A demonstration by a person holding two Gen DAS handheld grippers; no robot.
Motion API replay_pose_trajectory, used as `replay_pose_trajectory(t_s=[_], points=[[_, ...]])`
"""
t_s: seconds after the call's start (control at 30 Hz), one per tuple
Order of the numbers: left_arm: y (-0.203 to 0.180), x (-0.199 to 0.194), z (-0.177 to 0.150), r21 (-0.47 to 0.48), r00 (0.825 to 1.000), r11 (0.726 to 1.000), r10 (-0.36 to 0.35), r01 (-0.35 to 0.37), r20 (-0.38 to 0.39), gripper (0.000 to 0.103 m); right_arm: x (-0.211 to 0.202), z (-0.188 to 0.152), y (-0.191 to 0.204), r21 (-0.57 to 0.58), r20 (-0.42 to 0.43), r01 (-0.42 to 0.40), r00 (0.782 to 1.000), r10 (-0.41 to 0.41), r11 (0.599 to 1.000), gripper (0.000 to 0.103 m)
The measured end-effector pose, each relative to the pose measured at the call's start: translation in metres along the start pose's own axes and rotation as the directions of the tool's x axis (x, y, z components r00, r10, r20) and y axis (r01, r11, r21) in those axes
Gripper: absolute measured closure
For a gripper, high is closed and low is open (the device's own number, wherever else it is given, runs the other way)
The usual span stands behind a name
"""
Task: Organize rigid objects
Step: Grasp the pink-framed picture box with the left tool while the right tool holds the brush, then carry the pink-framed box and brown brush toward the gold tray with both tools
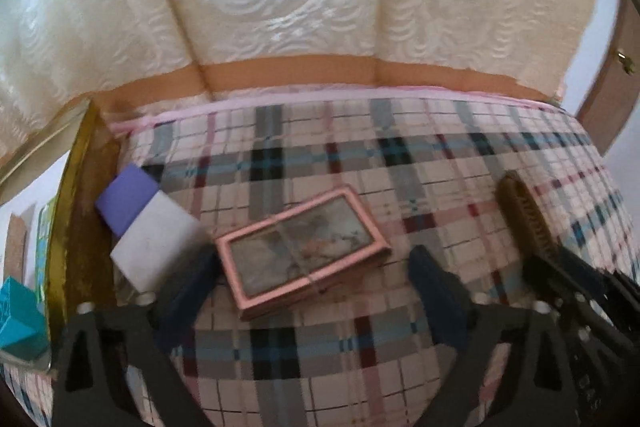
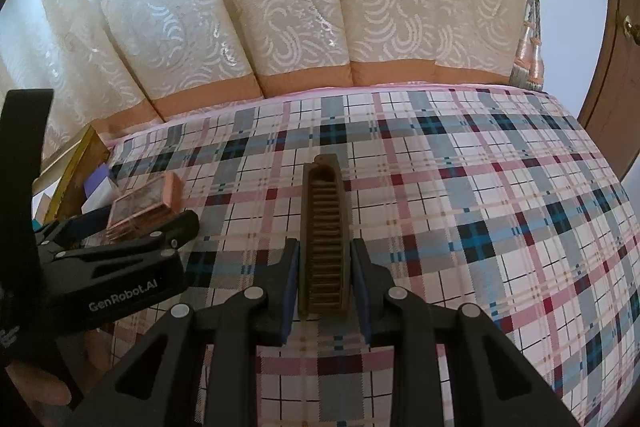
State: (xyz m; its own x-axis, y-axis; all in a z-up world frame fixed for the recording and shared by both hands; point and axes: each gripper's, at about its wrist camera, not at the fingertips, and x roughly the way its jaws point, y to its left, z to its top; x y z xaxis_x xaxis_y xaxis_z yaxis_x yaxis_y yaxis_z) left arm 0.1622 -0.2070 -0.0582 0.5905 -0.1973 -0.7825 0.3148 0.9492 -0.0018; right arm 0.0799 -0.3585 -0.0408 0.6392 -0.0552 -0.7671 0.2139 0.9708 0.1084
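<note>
The plaid bedcover (image 2: 460, 211) lies bare across its whole right half, giving a gripper free passage there up to the cream curtain (image 2: 280, 7), which closes off the far edge. The left side is crowded: a pink-framed case (image 1: 304, 247) sits between the fingers of the left gripper (image 1: 316, 287), a white-and-purple box (image 1: 148, 227) lies just beside it, and a gold-edged box wall (image 1: 80, 207) stands behind. The brown comb (image 2: 325, 235), clamped in the right gripper (image 2: 325, 283), occupies the middle.
</note>
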Motion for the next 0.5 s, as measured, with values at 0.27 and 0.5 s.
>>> replay_pose_trajectory(t_s=[0.27, 0.5], points=[[0.009, -0.005, 0.000, -0.034, 0.995, 0.995, -0.094, 0.095, 0.026, 0.020, -0.004, 0.002, -0.004, 0.010, 0.024, 0.006, 1.000, -0.007, 1.000, 0.075], [0.010, -0.020, -0.010, -0.027, 0.984, 0.984, -0.174, 0.175, 0.033, 0.020, -0.008, 0.002, -0.003, 0.021, 0.038, -0.003, 0.999, 0.002, 1.000, 0.075]])
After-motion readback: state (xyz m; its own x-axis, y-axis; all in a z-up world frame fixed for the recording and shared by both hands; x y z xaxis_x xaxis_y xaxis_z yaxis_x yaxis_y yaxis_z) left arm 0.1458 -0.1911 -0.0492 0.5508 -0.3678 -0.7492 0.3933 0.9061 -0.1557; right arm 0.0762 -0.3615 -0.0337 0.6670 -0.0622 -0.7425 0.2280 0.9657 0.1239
